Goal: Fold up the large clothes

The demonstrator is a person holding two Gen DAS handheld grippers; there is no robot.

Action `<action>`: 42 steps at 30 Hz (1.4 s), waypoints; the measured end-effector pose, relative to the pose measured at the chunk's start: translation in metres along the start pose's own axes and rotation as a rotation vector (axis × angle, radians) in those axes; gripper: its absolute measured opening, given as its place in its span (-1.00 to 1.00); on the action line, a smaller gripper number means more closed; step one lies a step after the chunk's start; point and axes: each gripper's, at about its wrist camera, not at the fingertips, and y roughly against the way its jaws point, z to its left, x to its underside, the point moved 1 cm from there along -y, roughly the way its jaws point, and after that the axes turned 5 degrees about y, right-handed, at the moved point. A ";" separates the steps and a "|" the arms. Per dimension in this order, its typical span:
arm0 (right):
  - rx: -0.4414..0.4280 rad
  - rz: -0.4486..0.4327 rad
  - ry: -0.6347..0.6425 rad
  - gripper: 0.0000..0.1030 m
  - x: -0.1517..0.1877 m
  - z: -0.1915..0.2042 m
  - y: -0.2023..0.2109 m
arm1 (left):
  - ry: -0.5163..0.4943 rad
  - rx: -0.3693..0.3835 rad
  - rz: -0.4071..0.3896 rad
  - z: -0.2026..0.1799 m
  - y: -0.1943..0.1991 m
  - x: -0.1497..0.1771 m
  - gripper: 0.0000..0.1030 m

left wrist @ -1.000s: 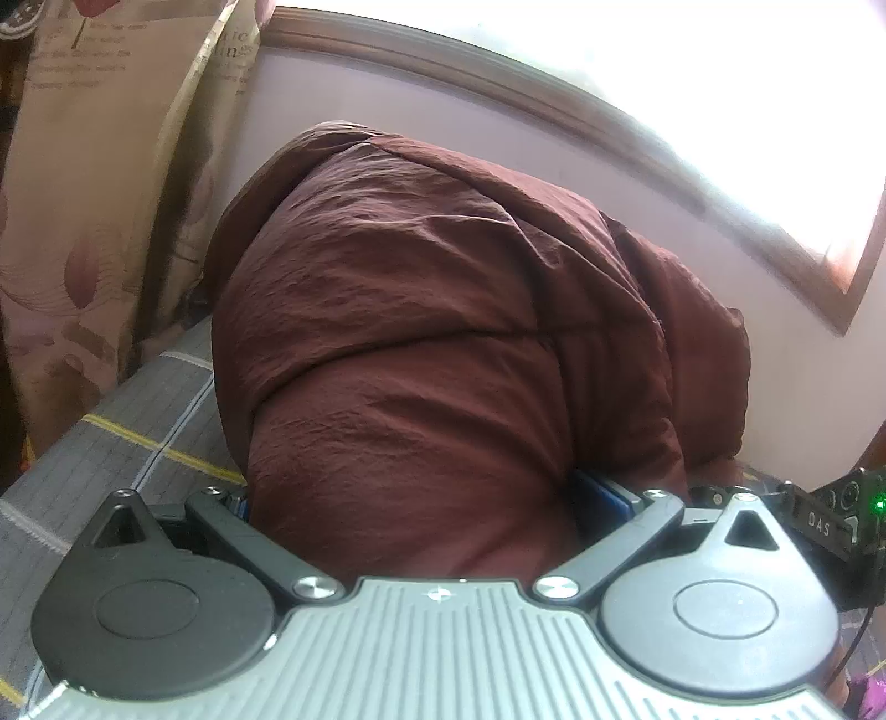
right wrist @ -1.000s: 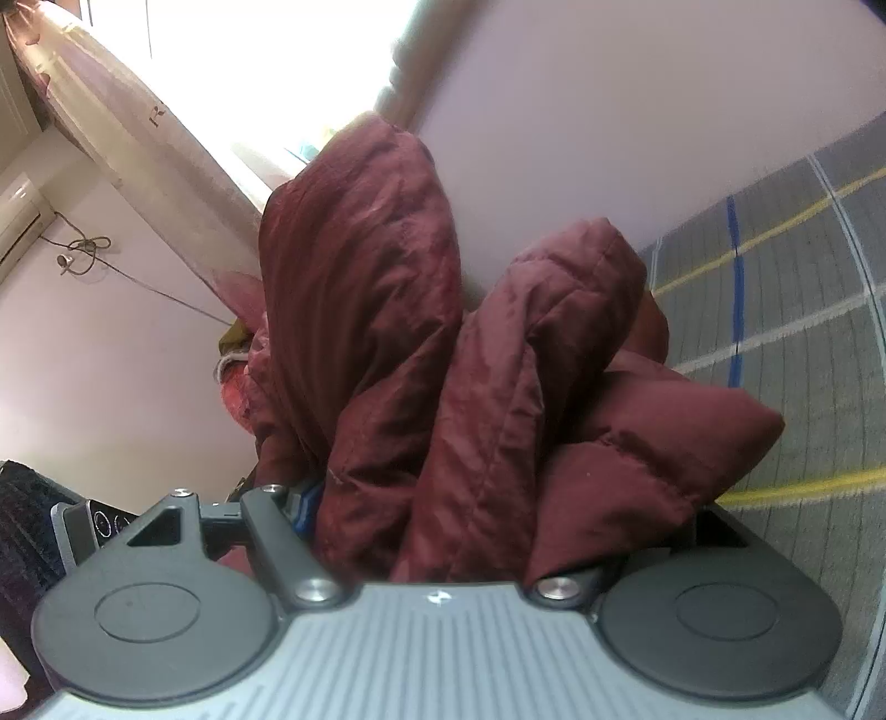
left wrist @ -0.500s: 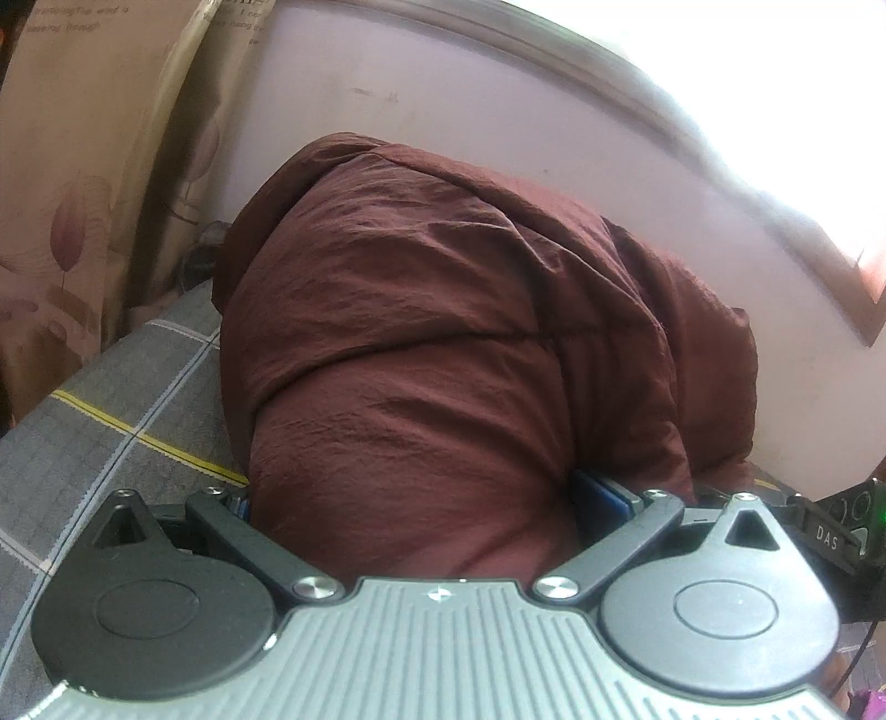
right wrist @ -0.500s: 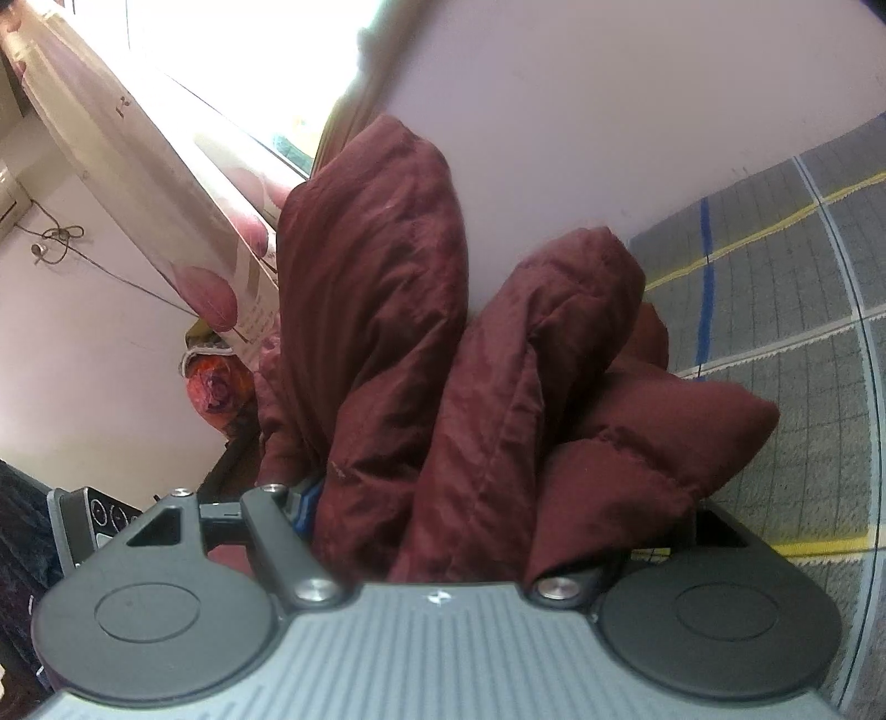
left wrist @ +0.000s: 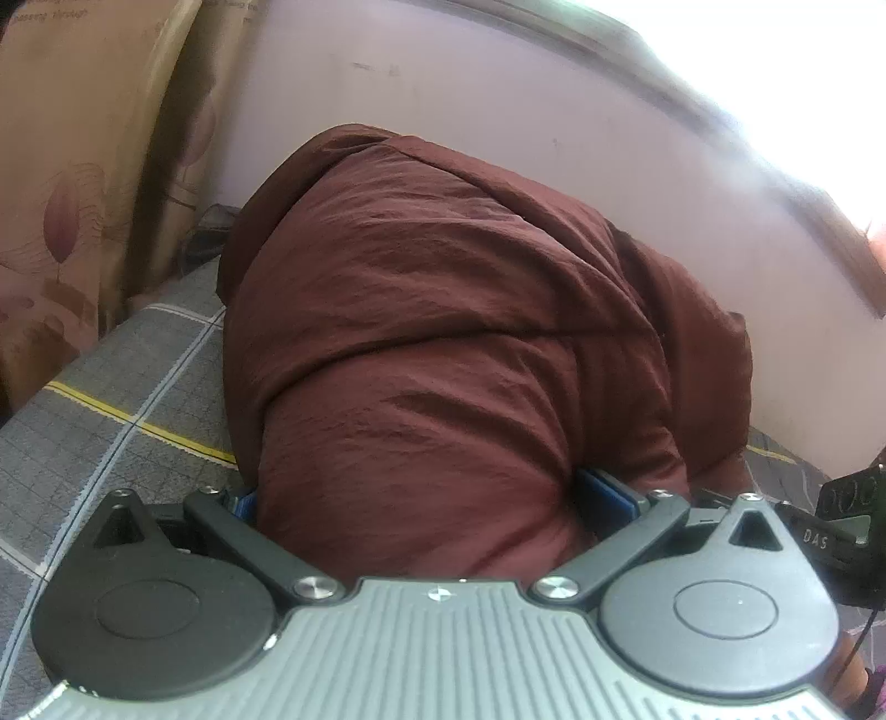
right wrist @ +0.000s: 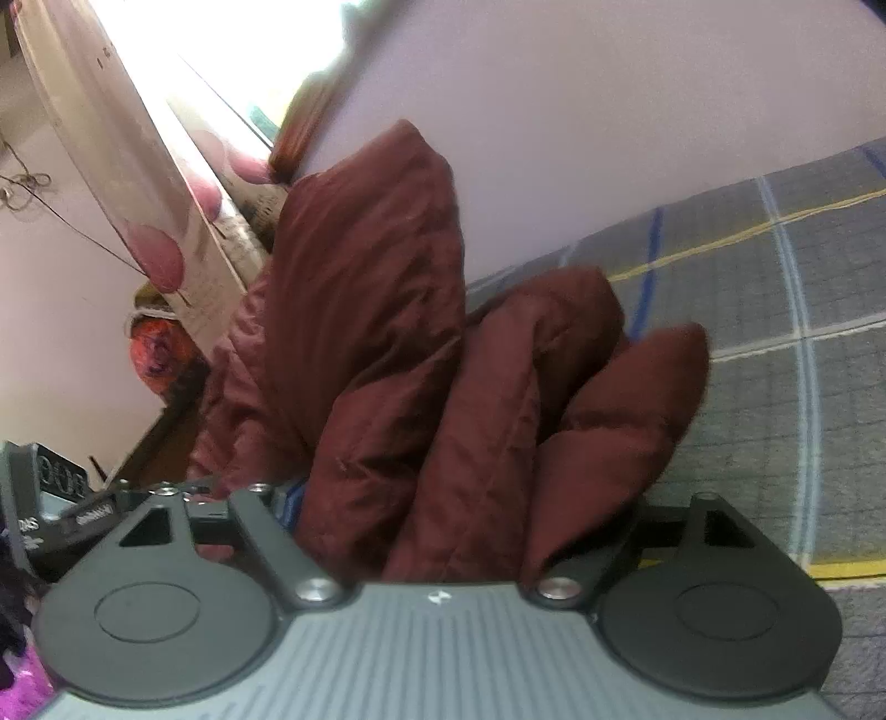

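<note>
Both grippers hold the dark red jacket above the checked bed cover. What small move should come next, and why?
Probably lower both together toward the bed cover. The left gripper and right gripper each clamp the bunched jacket, which must lie flat before folding.

Grey checked bedcover (left wrist: 105, 410) w/ yellow, white & blue lines, spread flat. Plain pale wall (left wrist: 443, 111) right behind it. Beige curtain (left wrist: 72, 194) w/ reddish leaf print hangs at the bed's end; in the right wrist view it sits beside a v. bright window (right wrist: 183, 33). Dark wood window frame (left wrist: 819, 232) runs along the wall. Orange bundle (right wrist: 158, 354) under the curtain, blurred, can't tell what. Thin wire (right wrist: 33, 183) on the far wall.
</note>
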 end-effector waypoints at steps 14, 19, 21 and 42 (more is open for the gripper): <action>0.218 -0.028 0.089 0.77 -0.013 0.023 0.020 | -0.019 -0.007 0.002 0.000 -0.008 0.003 1.00; 0.356 -0.171 0.186 0.82 -0.036 0.076 0.056 | -0.008 0.002 0.008 0.003 -0.010 0.002 1.00; 0.328 -0.244 0.271 0.82 -0.048 0.106 0.065 | -0.019 -0.005 0.007 0.001 -0.010 0.002 1.00; 0.598 -0.163 0.234 0.66 -0.048 0.076 -0.065 | -0.090 -0.026 -0.009 -0.013 -0.007 0.007 1.00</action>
